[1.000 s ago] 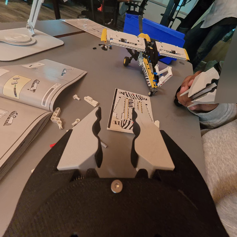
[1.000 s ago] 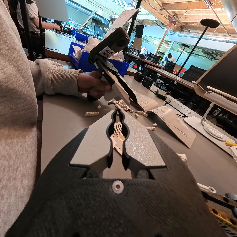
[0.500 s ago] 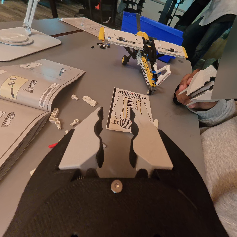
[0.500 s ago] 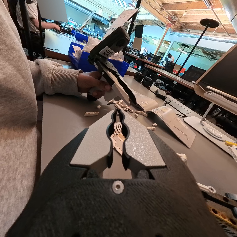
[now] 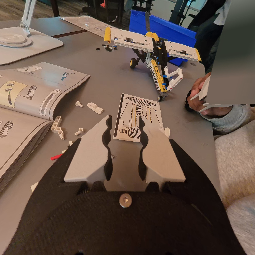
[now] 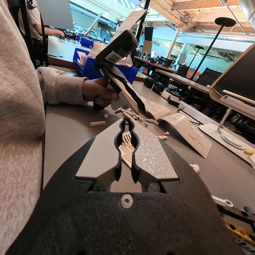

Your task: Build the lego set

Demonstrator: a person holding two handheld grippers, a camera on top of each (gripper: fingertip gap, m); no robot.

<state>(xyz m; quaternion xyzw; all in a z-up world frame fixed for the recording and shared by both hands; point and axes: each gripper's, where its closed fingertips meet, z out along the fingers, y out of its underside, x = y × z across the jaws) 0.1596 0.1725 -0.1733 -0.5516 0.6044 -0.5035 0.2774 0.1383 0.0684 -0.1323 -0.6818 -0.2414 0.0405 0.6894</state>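
We hold our left claw (image 5: 124, 119) above the desk (image 5: 107, 77), jaws well apart and empty, its tips over the near edge of the zebra-striped sticker sheet (image 5: 138, 117). Our right claw (image 6: 126, 120) hovers with its jaws nearly closed, only a narrow slit between them, gripping nothing. The lego plane (image 5: 153, 55) stands at the far side of the desk, in front of a blue bin (image 5: 172, 29), well apart from both claws. Loose white pieces (image 5: 95, 108) lie between the open instruction booklet (image 5: 27, 99) and the sheet. We judge the plane light but fragile: the long white wings would likely flex or pop off, so we would take it by the yellow-and-black fuselage beams. The small pegs look hard and slippery; we would pinch them across their flat sides, gently
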